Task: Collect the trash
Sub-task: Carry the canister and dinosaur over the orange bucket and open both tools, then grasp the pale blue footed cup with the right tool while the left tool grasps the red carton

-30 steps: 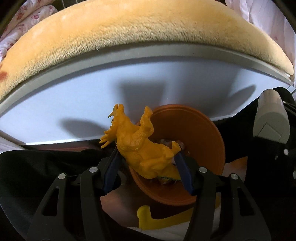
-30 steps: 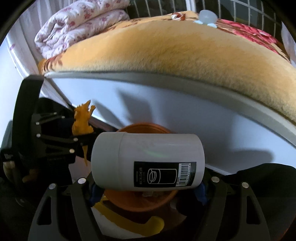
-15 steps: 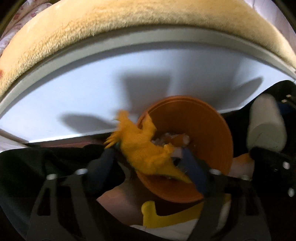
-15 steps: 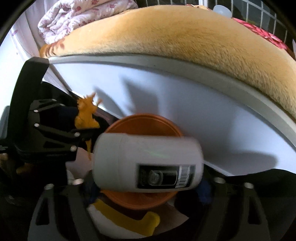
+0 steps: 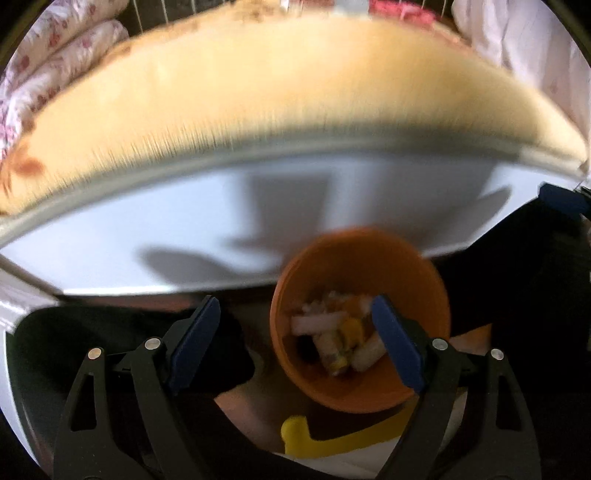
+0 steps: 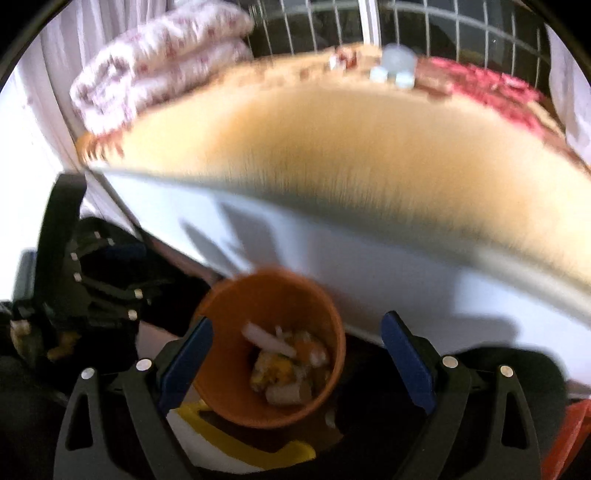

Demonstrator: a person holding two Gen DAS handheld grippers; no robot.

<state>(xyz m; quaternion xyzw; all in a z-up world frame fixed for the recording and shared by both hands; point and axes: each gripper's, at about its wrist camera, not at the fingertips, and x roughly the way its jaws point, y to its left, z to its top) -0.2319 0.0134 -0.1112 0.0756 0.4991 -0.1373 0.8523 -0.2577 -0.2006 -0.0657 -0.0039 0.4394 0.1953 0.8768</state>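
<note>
An orange bin (image 5: 369,266) stands below the bed's edge and holds several pieces of trash (image 5: 332,332), white and yellow. It also shows in the right wrist view (image 6: 273,291), with the trash (image 6: 284,354) inside. My left gripper (image 5: 295,332) is open and empty above the bin's left side. My right gripper (image 6: 295,354) is open and empty right above the bin. The left gripper's black frame (image 6: 92,288) shows at the left of the right wrist view. Both views are blurred.
A bed with a tan plush blanket (image 5: 258,110) and a white side panel (image 5: 184,229) fills the background. Folded floral quilts (image 6: 155,66) lie at its far left. A yellow-handled white object (image 5: 325,443) lies below the bin. A wire grille (image 6: 406,22) stands behind the bed.
Both grippers have opened. The yellow toy dinosaur has left the left gripper and the white cylinder has left the right one. Both grippers have pulled back and tilted up.
</note>
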